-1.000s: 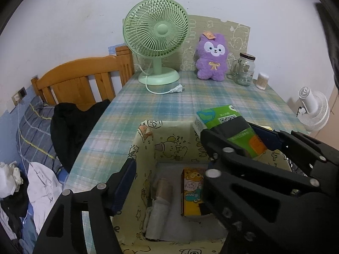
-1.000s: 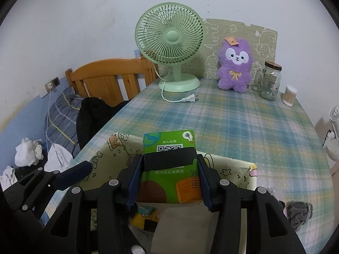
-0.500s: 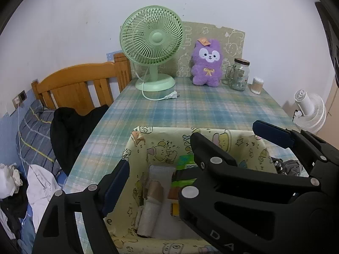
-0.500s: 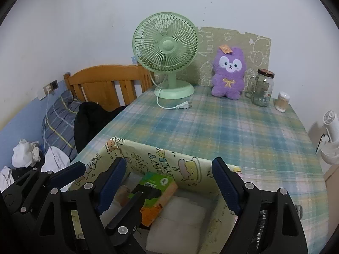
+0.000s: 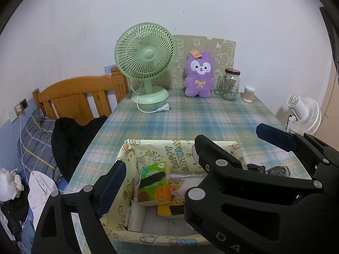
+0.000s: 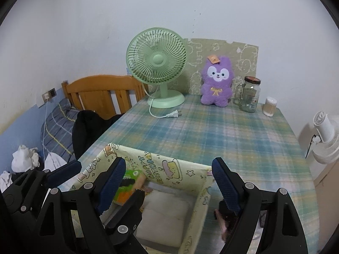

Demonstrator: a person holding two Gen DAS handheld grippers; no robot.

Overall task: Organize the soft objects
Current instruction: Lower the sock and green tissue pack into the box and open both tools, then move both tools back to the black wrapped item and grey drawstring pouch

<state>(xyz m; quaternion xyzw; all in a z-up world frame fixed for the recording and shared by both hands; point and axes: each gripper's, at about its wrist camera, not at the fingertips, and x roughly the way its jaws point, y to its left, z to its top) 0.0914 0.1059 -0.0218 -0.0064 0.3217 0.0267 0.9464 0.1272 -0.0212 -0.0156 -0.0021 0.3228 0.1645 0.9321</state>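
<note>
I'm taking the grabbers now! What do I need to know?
Left gripper: jaws open, nothing in them, just been opening.
Right gripper: jaws open, nothing in them, just been opening.
The green tissue pack lies in the yellow fabric box on other soft packs.
Left to do: the grey cloth on the table to the right of the box; maybe the purple plush at the back.
</note>
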